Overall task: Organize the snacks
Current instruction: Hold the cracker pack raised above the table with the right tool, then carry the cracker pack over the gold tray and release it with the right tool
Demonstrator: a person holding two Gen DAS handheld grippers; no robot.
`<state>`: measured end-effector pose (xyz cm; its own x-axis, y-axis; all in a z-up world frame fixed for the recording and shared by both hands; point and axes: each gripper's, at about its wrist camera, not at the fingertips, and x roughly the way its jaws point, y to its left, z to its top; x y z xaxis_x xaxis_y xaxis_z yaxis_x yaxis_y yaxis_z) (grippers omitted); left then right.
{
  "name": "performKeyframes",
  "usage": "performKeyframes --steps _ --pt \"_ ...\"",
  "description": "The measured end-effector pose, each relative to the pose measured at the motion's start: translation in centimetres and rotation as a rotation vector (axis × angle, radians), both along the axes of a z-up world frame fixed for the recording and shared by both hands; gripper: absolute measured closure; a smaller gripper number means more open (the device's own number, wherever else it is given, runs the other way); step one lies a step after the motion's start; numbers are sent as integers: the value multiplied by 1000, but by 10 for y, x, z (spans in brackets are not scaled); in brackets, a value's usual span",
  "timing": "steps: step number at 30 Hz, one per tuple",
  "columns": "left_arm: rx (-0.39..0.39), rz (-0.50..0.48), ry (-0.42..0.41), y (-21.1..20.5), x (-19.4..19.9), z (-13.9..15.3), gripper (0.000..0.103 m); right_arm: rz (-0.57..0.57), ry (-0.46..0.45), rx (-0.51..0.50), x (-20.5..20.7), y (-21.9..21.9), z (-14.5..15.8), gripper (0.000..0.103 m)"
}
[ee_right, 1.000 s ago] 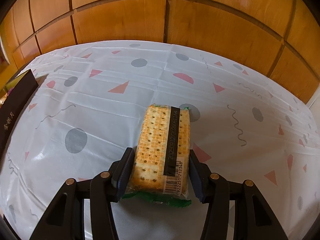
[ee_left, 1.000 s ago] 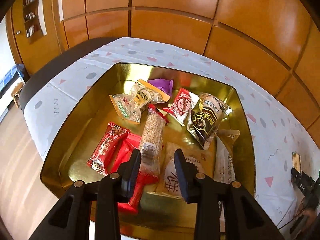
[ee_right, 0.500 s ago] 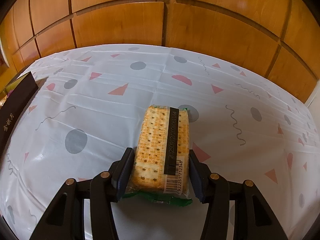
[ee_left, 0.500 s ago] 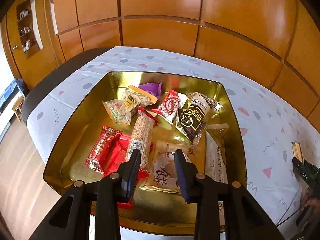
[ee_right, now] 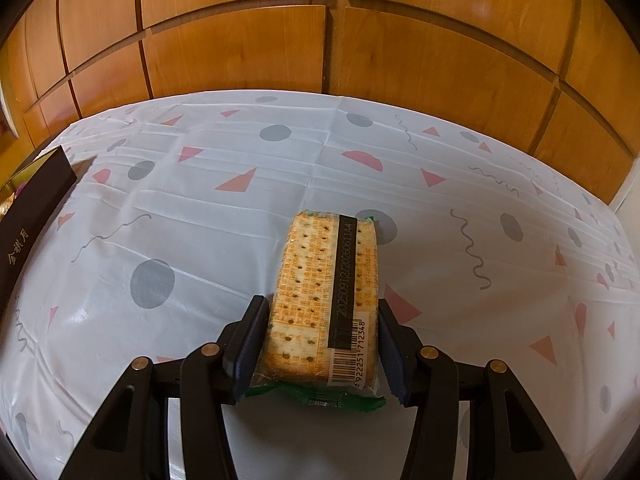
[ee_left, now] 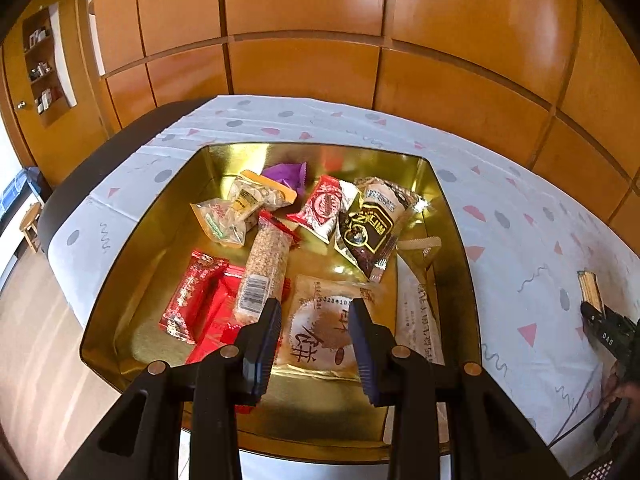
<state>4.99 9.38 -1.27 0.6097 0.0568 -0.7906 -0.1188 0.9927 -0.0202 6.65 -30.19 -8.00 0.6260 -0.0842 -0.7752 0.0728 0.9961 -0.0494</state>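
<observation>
Shifting sideways and rolling slightly since a second ago, the left claw [ee_left: 314,330] is now hanging over the pale round-pastry packet [ee_left: 322,328] instead of the red-ended cereal bar [ee_left: 266,268], with its fingers parted narrowly and gripping nothing. Below it, the gold tray [ee_left: 120,300] is sitting on the counter [ee_left: 520,248] under a white cloth printed with pink triangles and grey dots. Inside the tray, red wrappers [ee_left: 200,304] are lying at the near left, a dark brown packet [ee_left: 372,228] at the far right, a red-and-white packet [ee_left: 324,208] beside it, and a purple wrapper [ee_left: 286,174] against the far wall. Over on the right, the right claw [ee_right: 322,328] is staying put, clamping the near end of a cracker packet [ee_right: 324,280] that is stretching away from it above the cloth, barcode facing up. A dark box edge [ee_right: 32,208] is showing at the far left of that view.
</observation>
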Motion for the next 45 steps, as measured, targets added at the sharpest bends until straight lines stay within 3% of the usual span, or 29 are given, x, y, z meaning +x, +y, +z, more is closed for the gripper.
performKeyframes --steps 7,14,18,21,28,31,34,36,38,45 --pt "27 -56 134 0 8 -28 67 1 0 1 0 0 0 49" --pt "112 6 132 18 20 -33 66 0 -1 1 0 -1 0 49" --pt "105 61 141 34 19 -33 67 -1 -1 -1 -1 0 0 49" --pt "54 81 108 43 8 -27 67 -5 0 -4 -1 0 1 50" --pt "27 120 12 53 -12 -7 67 -30 28 -9 0 6 4 56" --pt "46 119 -39 53 -18 5 67 -51 63 71 -1 4 9 56" --pt "53 119 -71 53 -24 12 67 -43 89 219 -3 6 17 56" --pt "53 118 -84 53 -26 15 67 -13 66 320 -3 16 31 56" --pt "48 116 -91 53 -27 17 67 43 42 344 -1 36 47 56" --pt "21 132 -92 59 -32 13 67 329 8 309 7 140 94 56"
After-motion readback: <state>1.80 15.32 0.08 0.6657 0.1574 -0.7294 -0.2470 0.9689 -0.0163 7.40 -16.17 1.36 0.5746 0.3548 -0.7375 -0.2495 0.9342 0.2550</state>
